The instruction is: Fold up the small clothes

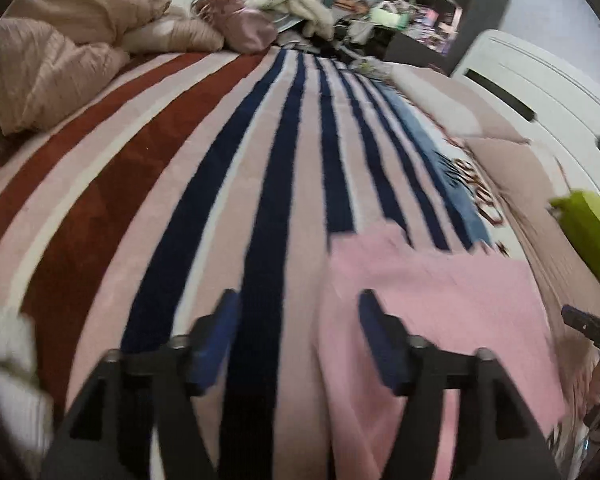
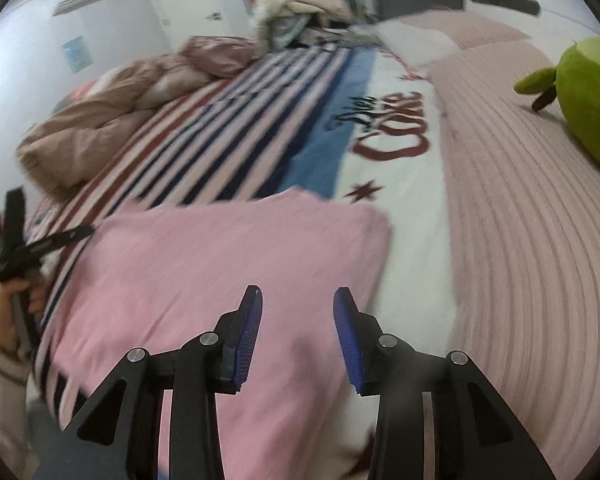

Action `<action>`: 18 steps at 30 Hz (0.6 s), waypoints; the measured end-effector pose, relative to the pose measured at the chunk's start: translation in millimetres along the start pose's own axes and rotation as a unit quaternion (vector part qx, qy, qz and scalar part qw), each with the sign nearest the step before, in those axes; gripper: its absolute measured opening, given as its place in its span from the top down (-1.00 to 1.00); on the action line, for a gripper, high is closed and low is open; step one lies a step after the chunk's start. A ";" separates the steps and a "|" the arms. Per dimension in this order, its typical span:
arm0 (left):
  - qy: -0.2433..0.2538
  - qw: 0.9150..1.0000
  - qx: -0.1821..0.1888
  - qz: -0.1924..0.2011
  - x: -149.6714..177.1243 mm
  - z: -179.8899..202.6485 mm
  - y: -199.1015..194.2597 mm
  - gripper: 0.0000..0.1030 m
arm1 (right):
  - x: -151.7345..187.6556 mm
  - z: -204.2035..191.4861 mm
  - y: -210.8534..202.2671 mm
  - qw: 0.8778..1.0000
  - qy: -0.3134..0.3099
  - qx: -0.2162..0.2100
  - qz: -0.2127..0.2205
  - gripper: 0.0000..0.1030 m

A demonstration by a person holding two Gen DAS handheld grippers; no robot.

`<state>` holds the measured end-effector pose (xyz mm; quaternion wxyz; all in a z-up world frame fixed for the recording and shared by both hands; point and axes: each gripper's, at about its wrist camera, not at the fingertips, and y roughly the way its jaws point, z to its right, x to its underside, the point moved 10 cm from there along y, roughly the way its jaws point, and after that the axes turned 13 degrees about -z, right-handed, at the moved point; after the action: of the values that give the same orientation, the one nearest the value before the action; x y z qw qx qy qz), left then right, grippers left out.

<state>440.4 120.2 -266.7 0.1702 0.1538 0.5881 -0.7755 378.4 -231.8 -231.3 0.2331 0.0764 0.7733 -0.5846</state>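
Both grippers empty above pink garment (image 2: 220, 264) on bed's striped blanket (image 1: 148, 200): left gripper (image 1: 296, 300) wide, right gripper (image 2: 298, 300) narrower; risk: uneven pinch skews fold.

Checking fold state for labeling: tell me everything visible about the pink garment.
The pink garment is plain light pink, soft-looking cloth, with no print, buttons or seams discernible through the blur. It lies flat on the striped blanket, roughly rectangular, apparently folded, with a small uneven step along its far edge. Its right side reaches the blanket's white printed part. Both tools hover above its near portion, open, with nothing gripped.
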 end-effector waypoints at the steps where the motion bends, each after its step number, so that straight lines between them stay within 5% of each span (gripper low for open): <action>1: 0.006 1.000 0.005 -0.005 10.9 4.1 -6.5 -0.49 | 10.5 -11.3 -5.8 1.000 -0.012 -0.006 0.002 0.37; 3: 0.010 1.000 0.019 0.003 38.2 12.1 -27.7 -0.56 | 37.2 -40.0 -18.0 0.999 -0.040 -0.020 0.009 0.39; 7: -0.002 0.998 0.069 0.001 93.5 28.2 -57.1 -0.63 | 74.9 -85.2 -29.5 0.996 -0.082 -0.031 0.028 0.87; 12: -0.032 0.993 0.112 -0.015 154.7 38.2 -65.2 -0.65 | 114.6 -132.4 -19.1 0.993 -0.106 -0.047 0.034 0.87; 18: -0.069 0.977 0.199 -0.042 193.5 65.8 -43.6 -0.65 | 125.5 -152.9 2.8 0.993 -0.083 -0.074 0.032 0.87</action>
<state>245.4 51.5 -297.0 0.1435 0.1065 0.4146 -0.8923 227.6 -106.6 -258.5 0.3200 0.0352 0.7894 -0.5227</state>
